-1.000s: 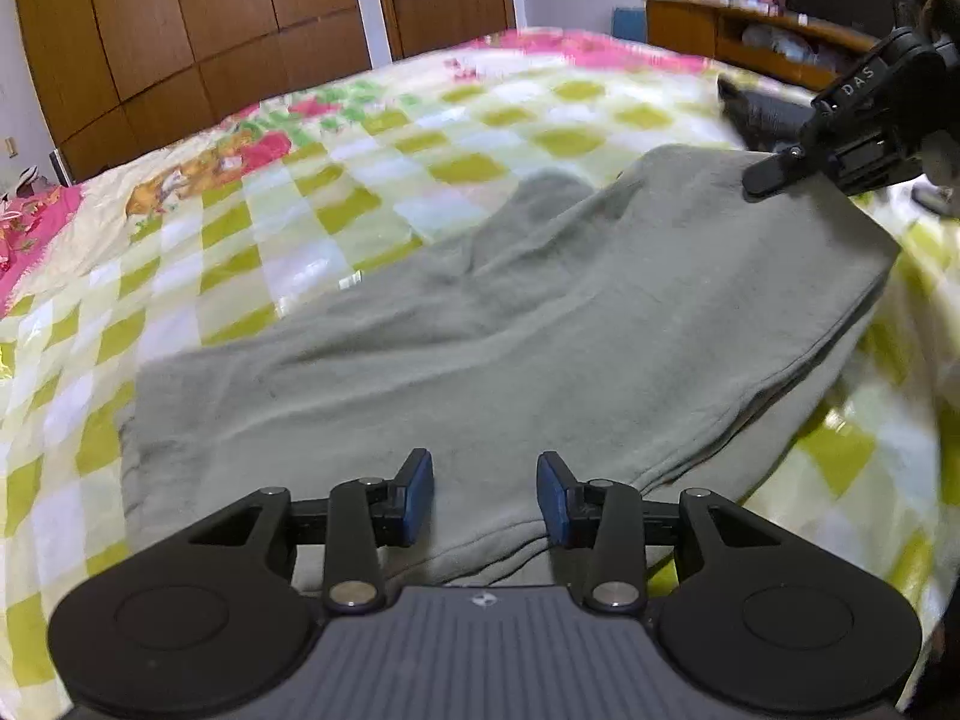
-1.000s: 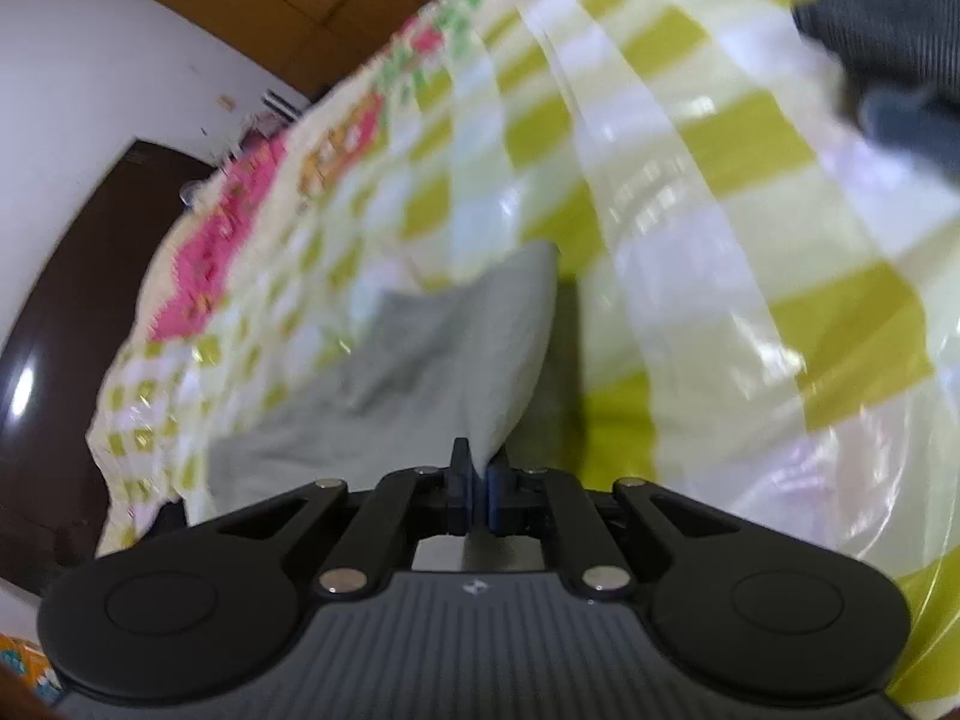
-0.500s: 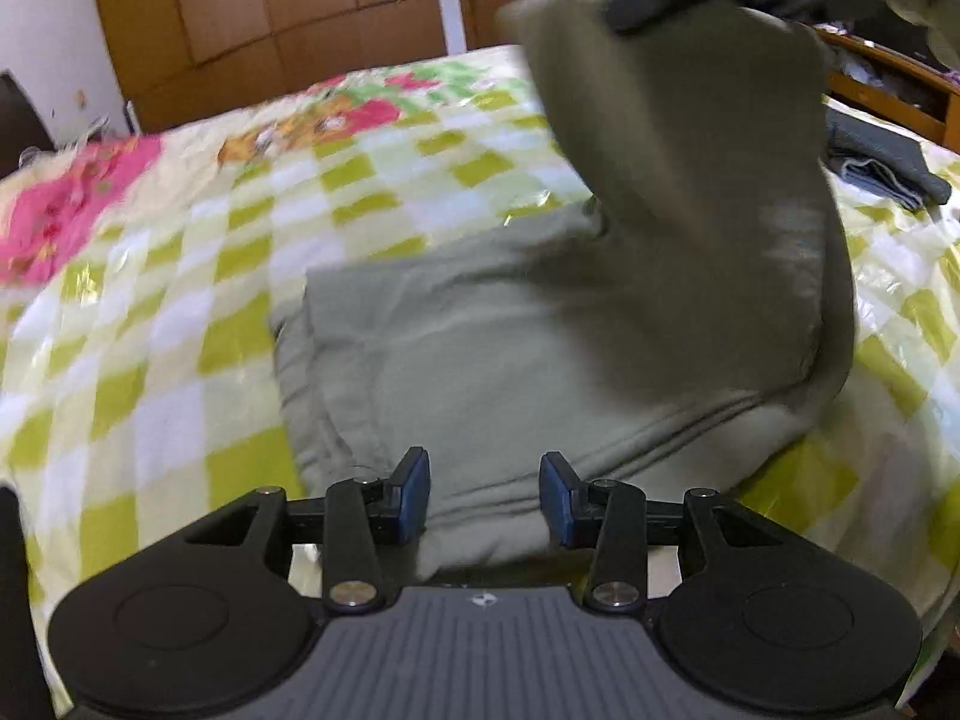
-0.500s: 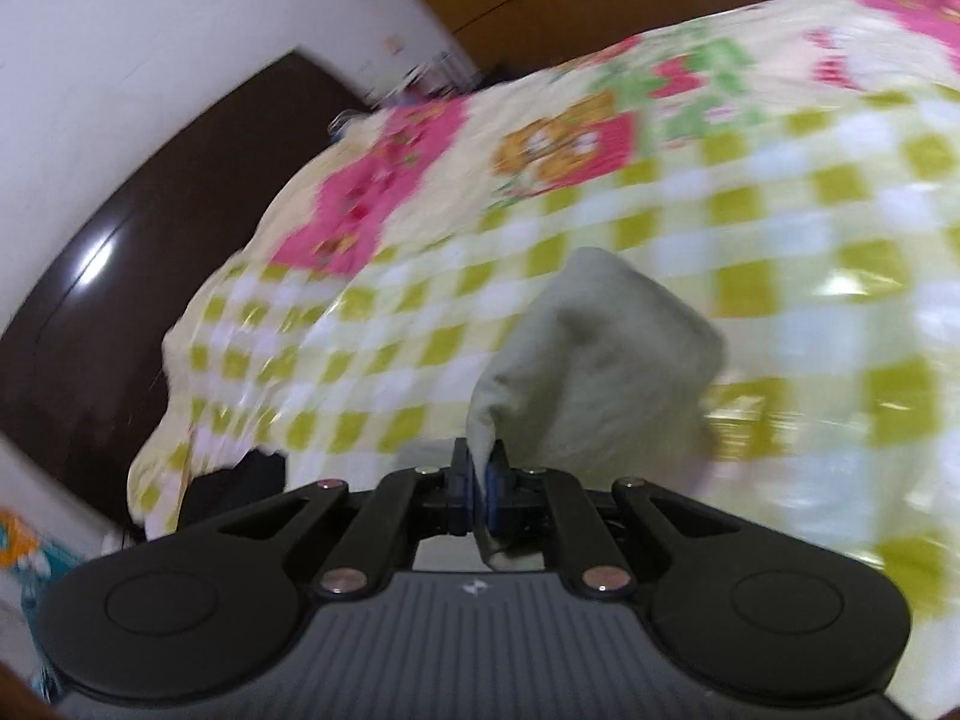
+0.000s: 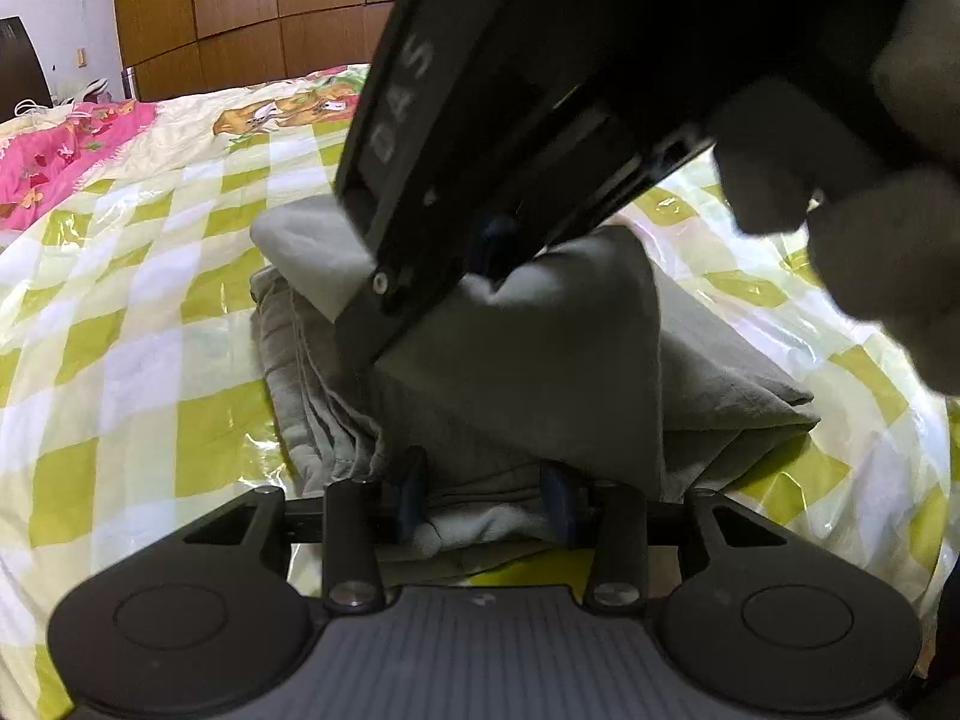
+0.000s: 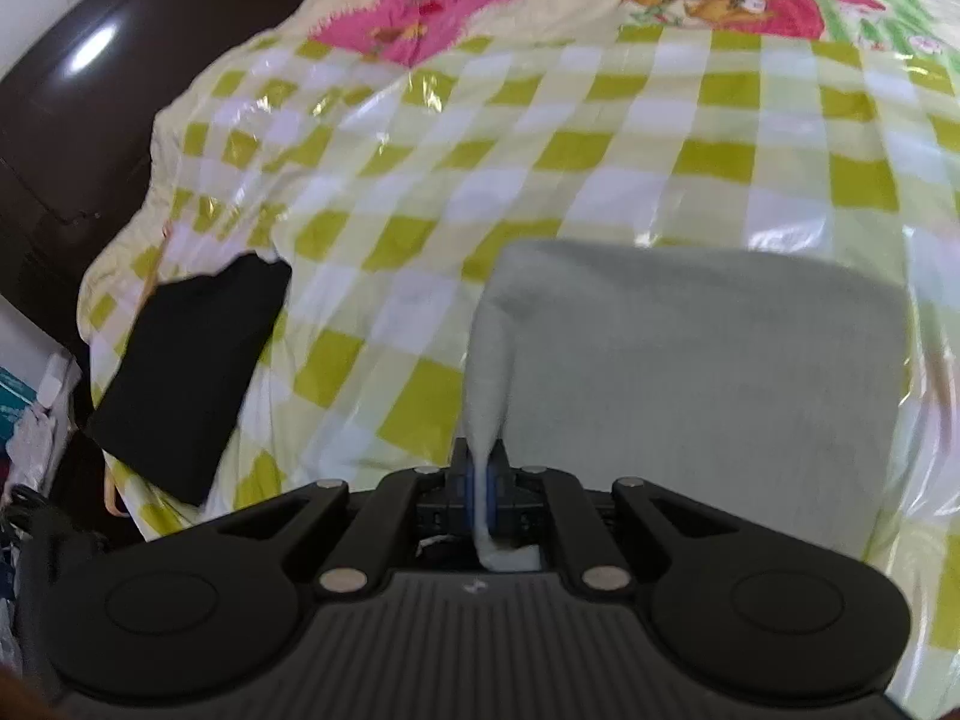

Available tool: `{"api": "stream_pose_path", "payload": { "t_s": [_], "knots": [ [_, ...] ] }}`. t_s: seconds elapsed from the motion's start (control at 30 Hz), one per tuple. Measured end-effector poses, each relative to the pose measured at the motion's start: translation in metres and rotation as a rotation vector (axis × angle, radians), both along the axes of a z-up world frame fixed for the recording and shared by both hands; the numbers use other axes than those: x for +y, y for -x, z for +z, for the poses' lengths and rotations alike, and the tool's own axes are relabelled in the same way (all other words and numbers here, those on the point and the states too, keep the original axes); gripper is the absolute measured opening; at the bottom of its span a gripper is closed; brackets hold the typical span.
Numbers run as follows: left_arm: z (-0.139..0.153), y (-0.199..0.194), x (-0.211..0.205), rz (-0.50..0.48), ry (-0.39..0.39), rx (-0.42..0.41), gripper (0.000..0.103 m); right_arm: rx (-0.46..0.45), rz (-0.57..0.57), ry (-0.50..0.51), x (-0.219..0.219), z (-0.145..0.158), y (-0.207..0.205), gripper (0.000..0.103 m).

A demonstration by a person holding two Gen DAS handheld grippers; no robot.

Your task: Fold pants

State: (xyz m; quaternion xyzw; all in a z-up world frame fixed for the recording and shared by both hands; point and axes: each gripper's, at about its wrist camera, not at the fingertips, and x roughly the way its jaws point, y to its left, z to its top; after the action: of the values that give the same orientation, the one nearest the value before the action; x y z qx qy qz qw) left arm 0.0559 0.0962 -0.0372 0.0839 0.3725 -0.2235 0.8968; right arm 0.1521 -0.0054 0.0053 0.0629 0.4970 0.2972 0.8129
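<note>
The grey-green pants (image 5: 540,360) lie partly folded on the checked bedspread (image 5: 150,360). My left gripper (image 5: 486,501) is open, its fingers either side of the near edge of the pants, which bunches between them. My right gripper (image 6: 479,483) is shut on a fold of the pants (image 6: 708,372) and holds it over the lower layers. In the left wrist view the right gripper (image 5: 492,252) fills the upper middle, its tips pinching the cloth, with a gloved hand (image 5: 870,192) behind it.
A black folded garment (image 6: 186,378) lies at the bed's left edge, over the side. A dark headboard (image 6: 78,78) stands beyond the pink pillow area (image 6: 444,6). Wooden wardrobes (image 5: 240,6) line the far wall.
My right gripper has carried the pants' far end up and over toward the left gripper, folding the cloth onto itself. The left gripper has stayed open at the near edge.
</note>
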Motion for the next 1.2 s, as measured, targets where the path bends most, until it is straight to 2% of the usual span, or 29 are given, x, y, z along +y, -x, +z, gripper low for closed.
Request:
{"api": "stream_pose_path", "payload": {
  "t_s": [0.23,0.3,0.4,0.5,0.6,0.7,0.77,0.83,0.93,1.1,1.17,1.2],
  "knots": [
    [0.001,0.003,0.005,0.009,0.035,-0.01,0.053,0.008,-0.107,-0.036,-0.002,-0.001,-0.006,0.005],
    [0.003,0.005,0.01,0.016,0.05,-0.018,0.053,0.011,-0.119,-0.045,0.001,0.0,-0.006,0.011],
    [0.009,0.016,0.022,0.039,0.096,-0.018,0.054,0.052,-0.1,-0.074,0.008,-0.003,-0.009,0.012],
    [0.015,0.035,0.035,0.064,0.152,-0.013,0.054,0.051,-0.105,-0.068,0.011,-0.004,-0.011,0.012],
    [0.019,0.052,0.048,0.103,0.165,-0.014,0.057,0.082,-0.095,-0.119,0.008,-0.002,-0.011,0.014],
    [0.022,0.06,0.06,0.14,0.17,0.0,0.057,0.068,-0.064,-0.17,0.006,0.007,-0.007,0.021],
    [0.027,0.063,0.069,0.159,0.191,0.008,0.057,0.007,-0.052,-0.132,0.007,0.016,-0.007,0.021],
    [0.032,0.062,0.074,0.17,0.219,0.005,0.058,-0.072,-0.056,-0.053,0.009,0.023,-0.01,0.026],
    [0.033,0.055,0.072,0.165,0.239,-0.01,0.063,-0.104,-0.069,0.015,0.011,0.027,-0.023,0.029],
    [0.017,0.035,0.047,0.17,0.158,0.024,0.062,-0.112,-0.052,0.109,0.033,0.02,-0.037,0.036],
    [0.016,0.035,0.04,0.163,0.136,0.027,0.055,-0.119,-0.018,0.148,0.045,0.016,-0.036,0.035],
    [0.016,0.036,0.039,0.164,0.131,0.029,0.046,-0.13,-0.013,0.177,0.048,0.014,-0.036,0.031]
  ]
}}
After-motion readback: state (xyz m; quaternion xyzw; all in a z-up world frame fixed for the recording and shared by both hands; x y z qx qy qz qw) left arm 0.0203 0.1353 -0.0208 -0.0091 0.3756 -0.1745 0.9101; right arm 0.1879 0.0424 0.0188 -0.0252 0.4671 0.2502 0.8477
